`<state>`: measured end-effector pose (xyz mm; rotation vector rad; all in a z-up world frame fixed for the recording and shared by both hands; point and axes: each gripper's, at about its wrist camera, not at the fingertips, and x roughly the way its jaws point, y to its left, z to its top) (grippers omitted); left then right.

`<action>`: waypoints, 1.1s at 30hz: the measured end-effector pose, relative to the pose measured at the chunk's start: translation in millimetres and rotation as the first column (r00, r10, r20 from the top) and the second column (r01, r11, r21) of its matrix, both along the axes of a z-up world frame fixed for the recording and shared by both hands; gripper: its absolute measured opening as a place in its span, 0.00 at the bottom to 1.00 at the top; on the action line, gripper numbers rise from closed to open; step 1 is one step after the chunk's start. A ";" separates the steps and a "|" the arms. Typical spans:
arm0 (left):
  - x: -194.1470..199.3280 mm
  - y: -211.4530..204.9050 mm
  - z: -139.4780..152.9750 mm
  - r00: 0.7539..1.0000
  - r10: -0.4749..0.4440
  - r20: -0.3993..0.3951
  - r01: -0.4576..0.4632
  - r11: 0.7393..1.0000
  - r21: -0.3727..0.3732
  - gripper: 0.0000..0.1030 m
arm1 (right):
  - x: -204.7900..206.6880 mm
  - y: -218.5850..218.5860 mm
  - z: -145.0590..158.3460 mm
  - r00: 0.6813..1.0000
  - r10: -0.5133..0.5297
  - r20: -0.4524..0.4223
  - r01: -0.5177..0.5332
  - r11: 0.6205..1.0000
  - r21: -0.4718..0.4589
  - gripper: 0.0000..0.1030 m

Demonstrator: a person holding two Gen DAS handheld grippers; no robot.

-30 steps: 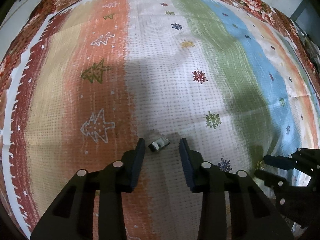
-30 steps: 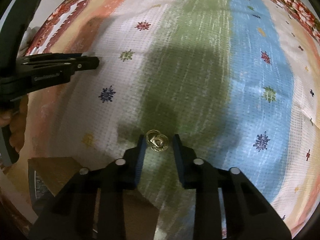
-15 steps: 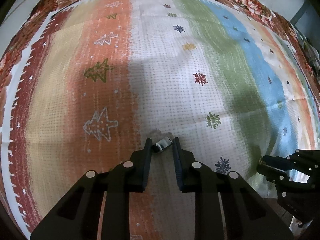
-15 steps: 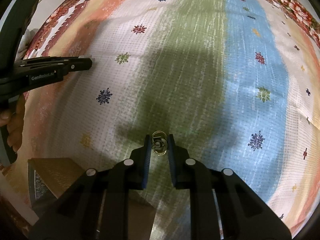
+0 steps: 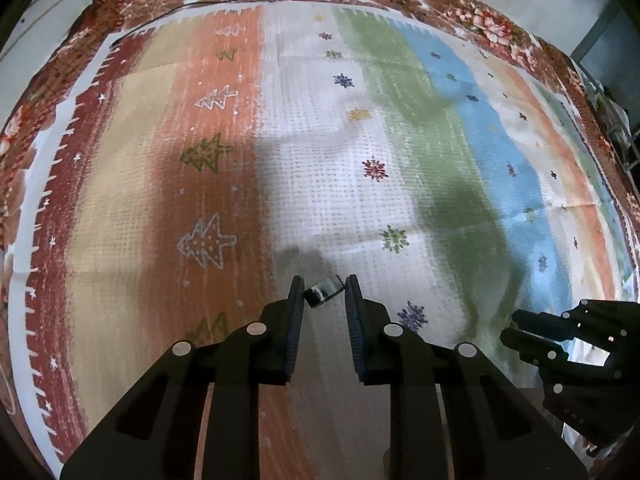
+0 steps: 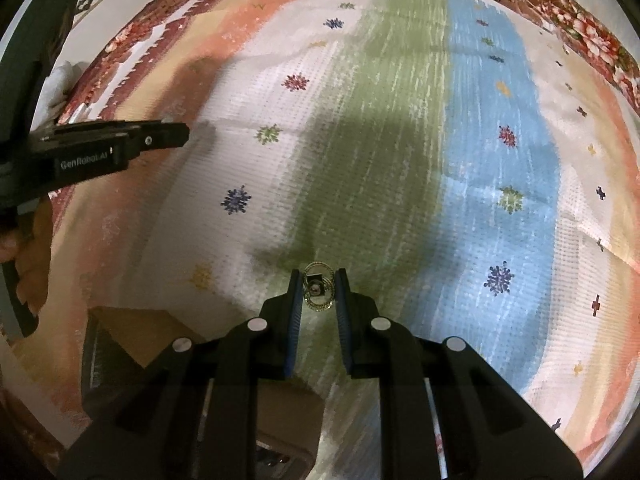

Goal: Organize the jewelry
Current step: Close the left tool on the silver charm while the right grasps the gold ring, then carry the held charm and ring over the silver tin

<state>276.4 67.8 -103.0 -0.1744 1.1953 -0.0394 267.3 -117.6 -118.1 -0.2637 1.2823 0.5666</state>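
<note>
The left gripper (image 5: 324,294) has closed its jaws on a silver band ring (image 5: 323,291), pinched at the fingertips in the lower middle of its view. The right gripper (image 6: 318,290) is likewise clamped on gold rings (image 6: 318,287), jaws nearly together. Both hang over the striped cloth (image 5: 360,160). A brown box (image 6: 132,332) sits at that frame's lower left.
</note>
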 end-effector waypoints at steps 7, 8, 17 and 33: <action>-16.5 -7.8 6.8 1.000 -0.004 0.008 0.003 0.998 0.060 0.20 | -10.9 -4.3 9.6 1.000 -0.008 0.014 0.008 1.000 0.009 0.17; -19.3 -7.7 8.4 1.000 -0.001 0.009 0.000 0.998 0.062 0.20 | -12.9 -5.6 11.5 1.000 -0.010 0.020 0.009 1.000 0.009 0.17; -44.2 -14.5 28.1 0.999 0.004 0.050 -0.010 0.993 0.121 0.20 | -31.1 -15.4 22.9 0.999 -0.019 0.037 0.019 1.000 0.023 0.17; -111.8 -52.8 63.9 0.987 -0.066 0.147 0.052 0.994 0.100 0.20 | -71.4 -15.5 60.1 0.995 0.014 0.100 -0.021 0.997 0.072 0.17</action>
